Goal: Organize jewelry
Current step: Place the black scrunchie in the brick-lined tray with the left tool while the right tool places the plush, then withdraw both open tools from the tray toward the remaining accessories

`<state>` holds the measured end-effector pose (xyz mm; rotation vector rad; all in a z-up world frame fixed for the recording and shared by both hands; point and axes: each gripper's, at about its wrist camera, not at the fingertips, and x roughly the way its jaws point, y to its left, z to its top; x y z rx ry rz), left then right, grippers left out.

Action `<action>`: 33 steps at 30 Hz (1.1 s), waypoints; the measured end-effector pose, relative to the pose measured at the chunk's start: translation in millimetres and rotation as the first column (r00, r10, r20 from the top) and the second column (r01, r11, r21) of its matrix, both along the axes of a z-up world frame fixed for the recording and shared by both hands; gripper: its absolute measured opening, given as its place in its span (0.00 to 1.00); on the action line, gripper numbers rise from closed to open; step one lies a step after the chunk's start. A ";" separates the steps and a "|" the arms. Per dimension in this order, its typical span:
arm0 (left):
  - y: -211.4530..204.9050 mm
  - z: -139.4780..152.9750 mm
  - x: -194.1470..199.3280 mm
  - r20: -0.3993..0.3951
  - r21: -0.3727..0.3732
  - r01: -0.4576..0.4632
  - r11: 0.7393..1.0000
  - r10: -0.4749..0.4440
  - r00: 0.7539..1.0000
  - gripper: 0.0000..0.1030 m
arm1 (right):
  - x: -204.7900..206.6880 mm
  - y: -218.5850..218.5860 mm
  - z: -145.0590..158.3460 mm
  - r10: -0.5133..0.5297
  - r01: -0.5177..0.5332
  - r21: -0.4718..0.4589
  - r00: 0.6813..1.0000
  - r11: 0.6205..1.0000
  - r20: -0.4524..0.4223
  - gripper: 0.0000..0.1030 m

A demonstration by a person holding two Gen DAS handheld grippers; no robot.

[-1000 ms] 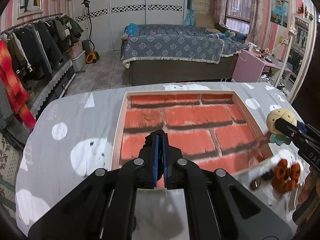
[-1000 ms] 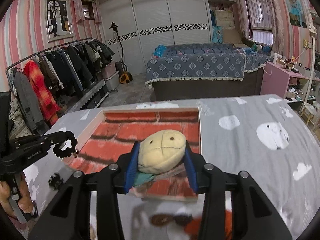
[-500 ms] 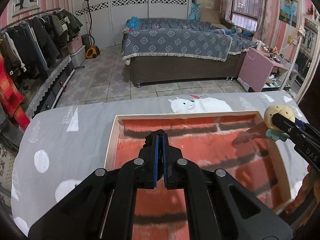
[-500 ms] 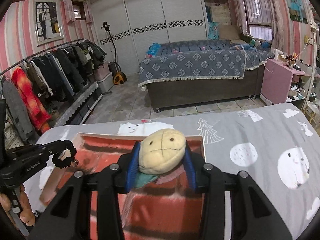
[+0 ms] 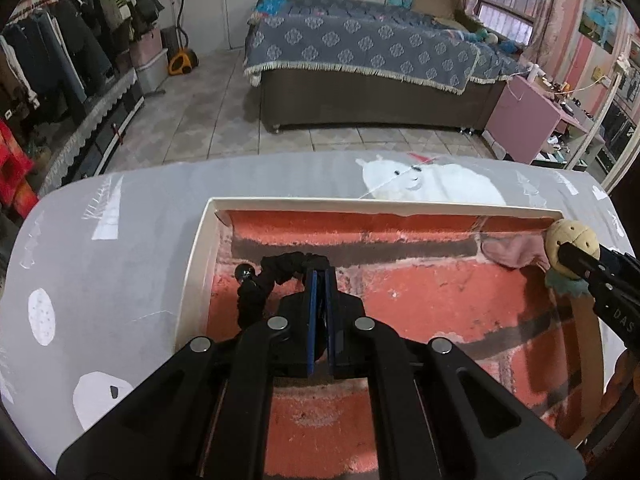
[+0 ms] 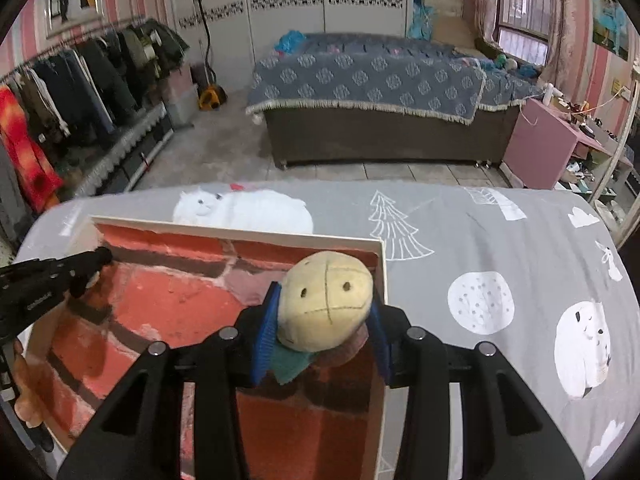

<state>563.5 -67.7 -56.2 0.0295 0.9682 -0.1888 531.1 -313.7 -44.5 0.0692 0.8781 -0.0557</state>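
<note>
A shallow box with a red brick-pattern floor and a cream rim [image 5: 280, 201] lies on the grey table; the rim also shows in the right wrist view [image 6: 240, 231]. My left gripper [image 5: 320, 276] is shut on a black beaded hair tie [image 5: 272, 276], low over the box's far left corner. My right gripper [image 6: 324, 312] is shut on a plush hair accessory with a beige stitched ball head [image 6: 326, 300], over the box's far right corner. That accessory [image 5: 570, 240] and its pink fabric [image 5: 508, 250] show at the right of the left wrist view.
The table wears a grey cloth with white animals and trees [image 6: 480, 240]. Beyond its far edge are tiled floor, a bed [image 5: 360, 52] and a clothes rack [image 5: 60, 60]. A pink side table [image 6: 560, 140] stands at the right.
Both grippers have moved forward over the box toward its far wall and come down lower. The black hair tie now shows spread in the left fingers near the far left corner.
</note>
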 end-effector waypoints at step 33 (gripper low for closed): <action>24.5 89.2 -69.2 0.184 0.033 -0.026 0.999 0.019 0.983 0.94 | -58.0 -11.4 65.9 0.038 -0.044 0.070 0.996 0.997 0.083 0.90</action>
